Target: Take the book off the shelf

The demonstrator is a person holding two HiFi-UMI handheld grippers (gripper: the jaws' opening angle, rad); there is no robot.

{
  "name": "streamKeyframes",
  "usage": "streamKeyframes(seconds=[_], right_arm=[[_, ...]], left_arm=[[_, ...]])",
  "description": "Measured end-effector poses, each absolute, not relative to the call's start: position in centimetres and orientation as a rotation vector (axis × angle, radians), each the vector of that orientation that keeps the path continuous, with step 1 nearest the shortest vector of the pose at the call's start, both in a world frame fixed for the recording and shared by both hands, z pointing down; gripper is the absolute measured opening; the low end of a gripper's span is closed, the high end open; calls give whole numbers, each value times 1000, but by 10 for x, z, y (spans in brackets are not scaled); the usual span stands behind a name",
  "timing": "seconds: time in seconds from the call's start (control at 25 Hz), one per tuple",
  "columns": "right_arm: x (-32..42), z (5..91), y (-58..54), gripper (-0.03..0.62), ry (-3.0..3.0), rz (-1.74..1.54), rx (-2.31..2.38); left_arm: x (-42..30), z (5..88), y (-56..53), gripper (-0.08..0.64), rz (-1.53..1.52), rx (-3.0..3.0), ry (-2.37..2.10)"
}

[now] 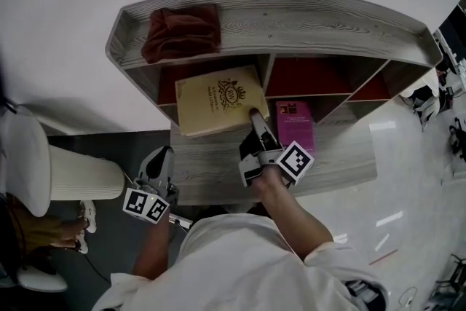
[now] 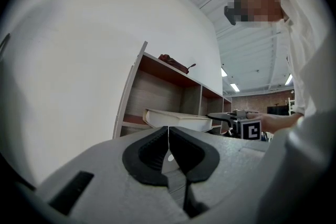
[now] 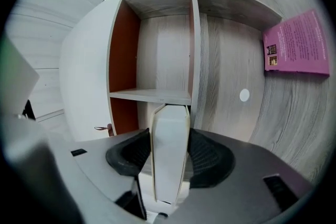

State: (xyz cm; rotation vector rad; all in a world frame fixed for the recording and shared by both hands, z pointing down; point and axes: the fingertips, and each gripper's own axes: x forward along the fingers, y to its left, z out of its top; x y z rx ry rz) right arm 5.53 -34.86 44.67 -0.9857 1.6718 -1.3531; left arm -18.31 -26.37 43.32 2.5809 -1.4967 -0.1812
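A pale yellow book with a dark crest on its cover sticks halfway out of the left compartment of the grey wooden shelf. My right gripper is shut on the book's lower right corner. In the right gripper view the book's cream edge fills the gap between the pads. My left gripper hangs low to the left of the desk, shut and empty, its pads touching. The left gripper view shows the book side-on, jutting from the shelf.
A dark red cloth lies on top of the shelf. A pink book lies flat on the wooden desk right of my right gripper. A white cylinder stands at the left on the dark floor.
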Motion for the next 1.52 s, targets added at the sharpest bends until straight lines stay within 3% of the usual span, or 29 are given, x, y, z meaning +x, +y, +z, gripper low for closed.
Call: streamKeyframes(seconds=[0.52, 1.52], right_arm=[[72, 436, -304, 219, 1802, -1273, -971], [137, 396, -228, 218, 2386, -598, -1352]], left_arm=[[-174, 429, -253, 20, -192, 2627, -1435], [-114, 429, -232, 20, -234, 2684, -1304]])
